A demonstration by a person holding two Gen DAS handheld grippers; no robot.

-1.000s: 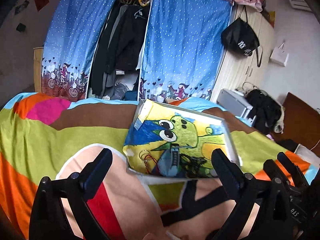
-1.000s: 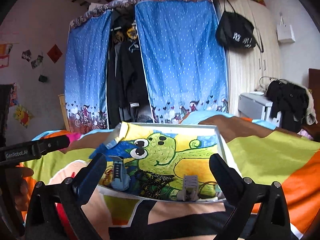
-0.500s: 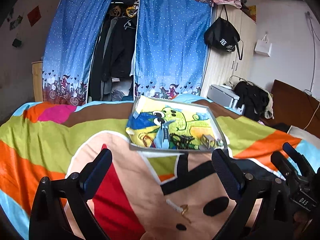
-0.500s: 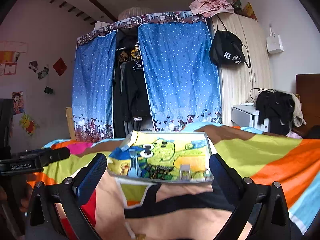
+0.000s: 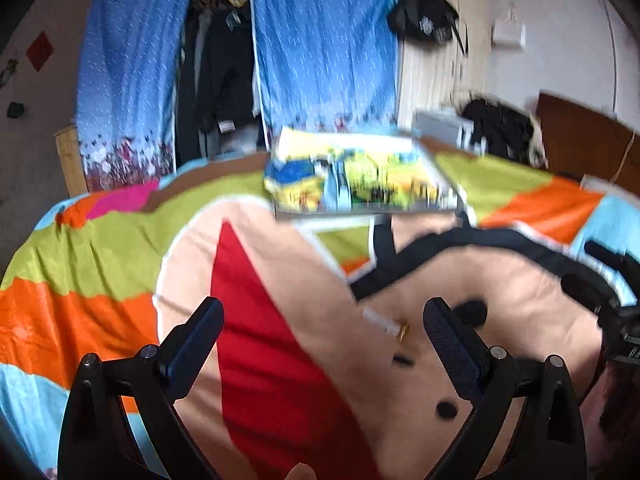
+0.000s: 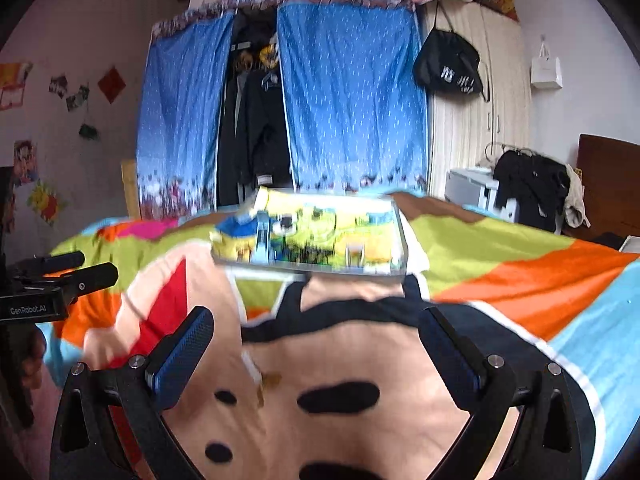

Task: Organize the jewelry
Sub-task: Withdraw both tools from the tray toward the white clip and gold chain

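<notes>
A shallow tray (image 5: 454,196) (image 6: 402,240) lined with a yellow-green cartoon picture lies on the far part of the bed, with several small jewelry pieces blurred along its near edge. A small white and gold piece (image 5: 390,327) (image 6: 260,380) lies loose on the bedspread, well short of the tray. My left gripper (image 5: 320,320) hangs open over the bedspread, with the loose piece just inside its right finger. My right gripper (image 6: 316,332) is open too, and the piece lies low between its fingers. Neither holds anything. Both views are motion-blurred.
A bright cartoon bedspread (image 5: 120,248) (image 6: 520,264) covers the bed. Behind it stand a blue curtained wardrobe (image 6: 352,96) with dark clothes, a wooden cupboard with a black bag (image 6: 448,68), and a chair piled with dark clothing (image 6: 532,188). The other gripper shows at each view's edge.
Both grippers have pulled back from the tray, which now looks smaller and farther off. More bedspread shows, and the loose white and gold piece has come into view between the fingers.
</notes>
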